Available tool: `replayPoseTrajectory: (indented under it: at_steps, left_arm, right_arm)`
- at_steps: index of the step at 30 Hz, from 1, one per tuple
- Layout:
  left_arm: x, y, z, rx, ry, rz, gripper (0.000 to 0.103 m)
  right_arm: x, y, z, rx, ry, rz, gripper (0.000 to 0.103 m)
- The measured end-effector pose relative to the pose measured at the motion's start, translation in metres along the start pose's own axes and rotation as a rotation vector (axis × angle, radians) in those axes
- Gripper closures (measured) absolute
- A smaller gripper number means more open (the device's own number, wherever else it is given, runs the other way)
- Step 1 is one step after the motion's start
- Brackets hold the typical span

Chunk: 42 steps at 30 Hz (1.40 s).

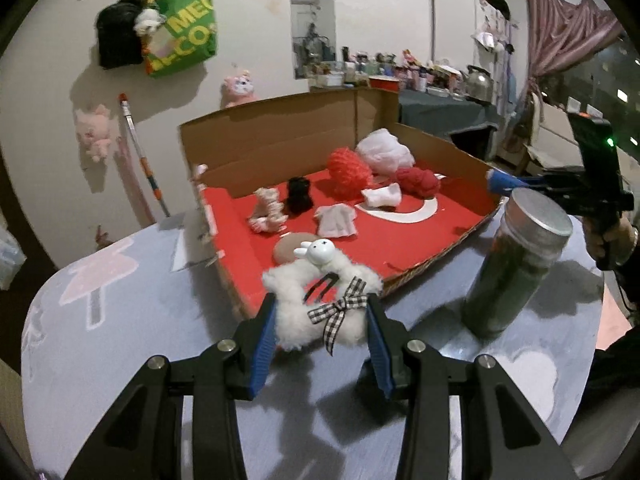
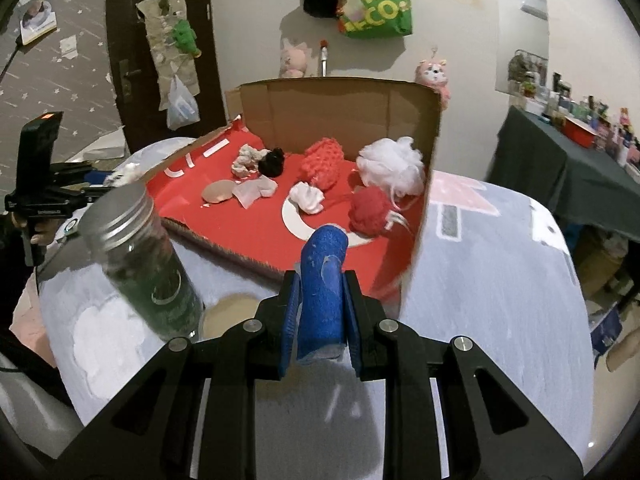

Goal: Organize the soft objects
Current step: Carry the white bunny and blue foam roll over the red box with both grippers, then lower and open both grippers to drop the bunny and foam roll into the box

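Note:
My left gripper [image 1: 320, 312] is shut on a fluffy white alpaca toy [image 1: 320, 300] with a checked bow, held at the near edge of the open cardboard box [image 1: 280, 136]. My right gripper [image 2: 320, 292] is shut on a blue foam roll [image 2: 322, 280], held above the table just before the box's front edge [image 2: 240, 256]. The box's red floor holds several soft things: red yarn balls [image 2: 370, 210], white stuffing [image 2: 394, 168], a black pom [image 2: 272, 162], white cloth pieces [image 2: 307, 197] and a beige pad [image 2: 218, 191].
A glass jar with a metal lid [image 1: 516, 260] stands on the table right of the box; it also shows in the right wrist view [image 2: 148, 260]. The round table has a pale printed cloth [image 1: 120, 320]. A cluttered side table [image 2: 568, 168] stands at the right.

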State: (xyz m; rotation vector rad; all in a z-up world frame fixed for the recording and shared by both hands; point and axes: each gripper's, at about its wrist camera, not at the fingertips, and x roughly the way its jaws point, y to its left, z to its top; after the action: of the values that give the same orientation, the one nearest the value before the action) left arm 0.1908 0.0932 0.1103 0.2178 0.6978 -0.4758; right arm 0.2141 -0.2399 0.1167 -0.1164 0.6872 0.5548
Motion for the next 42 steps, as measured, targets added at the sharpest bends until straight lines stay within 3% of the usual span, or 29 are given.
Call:
replayPoseTrajectory:
  at_steps: [9, 20, 30, 42]
  left_arm:
    - [0.045, -0.018, 0.046, 0.053, 0.109, -0.116, 0.059]
    - [0.114, -0.056, 0.085, 0.167, 0.278, -0.209, 0.059]
    - [0.159, -0.068, 0.091, 0.227, 0.394, -0.182, 0.059]
    - [0.169, -0.068, 0.087, 0.237, 0.424, -0.157, 0.058]
  right_arm:
    - [0.042, -0.003, 0.036, -0.015, 0.119, 0.098, 0.082]
    - [0.112, -0.006, 0.061, -0.007, 0.365, 0.055, 0.082]
    - [0.144, -0.01, 0.065, 0.006, 0.486, 0.03, 0.082]
    - [0.15, -0.017, 0.06, 0.003, 0.508, -0.006, 0.082]
